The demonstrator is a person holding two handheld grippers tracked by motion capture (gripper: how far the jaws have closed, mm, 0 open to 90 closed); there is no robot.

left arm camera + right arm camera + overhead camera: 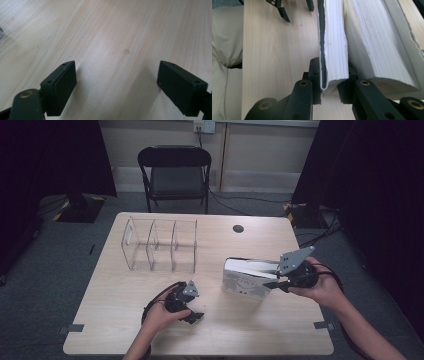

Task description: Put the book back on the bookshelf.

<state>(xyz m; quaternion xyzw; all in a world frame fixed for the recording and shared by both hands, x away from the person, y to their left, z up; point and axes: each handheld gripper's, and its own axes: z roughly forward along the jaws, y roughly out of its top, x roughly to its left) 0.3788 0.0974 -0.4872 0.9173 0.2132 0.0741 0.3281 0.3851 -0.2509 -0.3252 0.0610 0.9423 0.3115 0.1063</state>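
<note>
A thick white book (245, 279) with a grey patterned cover stands on its edge at the right of the wooden table (225, 330). My right gripper (270, 284) is shut on its near end. In the right gripper view the gripper (330, 83) clamps the dark cover and a slab of white pages (334, 37). A thicker block of pages (374, 45) leans away beside it; whether that is the same book I cannot tell. My left gripper (195, 316) rests low near the table's front. It is open (117, 75), with bare wood (112, 30) between the fingers.
A clear acrylic organizer (160, 245) with three compartments stands at the back left of the table. A black folding chair (175, 170) stands beyond the far edge. A round hole (238, 228) sits in the tabletop at the back. Pale fabric (224, 50) lies past the table's near edge.
</note>
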